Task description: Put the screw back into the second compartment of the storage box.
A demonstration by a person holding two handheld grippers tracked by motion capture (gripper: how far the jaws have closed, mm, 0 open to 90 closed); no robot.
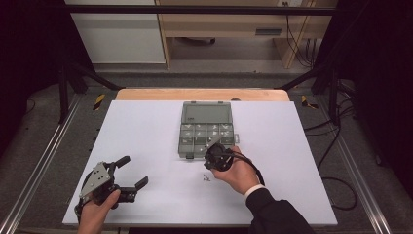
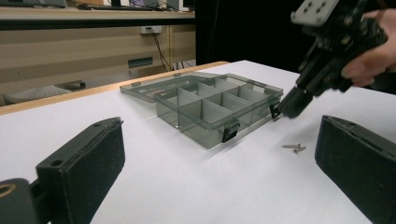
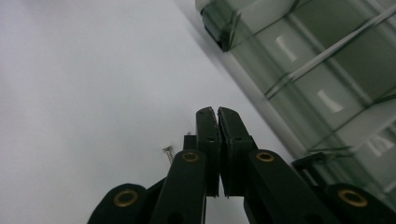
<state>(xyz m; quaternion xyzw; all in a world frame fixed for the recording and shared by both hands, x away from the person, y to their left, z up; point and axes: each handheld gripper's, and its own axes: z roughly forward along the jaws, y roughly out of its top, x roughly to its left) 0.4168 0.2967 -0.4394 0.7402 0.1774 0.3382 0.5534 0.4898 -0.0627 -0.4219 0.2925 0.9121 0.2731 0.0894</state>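
White tabletop [image 1: 146, 131]: my right gripper [image 3: 217, 112], jaws pressed together and empty, hovers beside the open compartment box [image 1: 204, 134]; screws [image 2: 294, 148] lie just beside it; my left gripper [image 1: 134, 173] rests wide open, holding nothing.

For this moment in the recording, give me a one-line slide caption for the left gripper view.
Open left gripper faces a compartment box as the shut right gripper meets its front edge, screws lying nearby.
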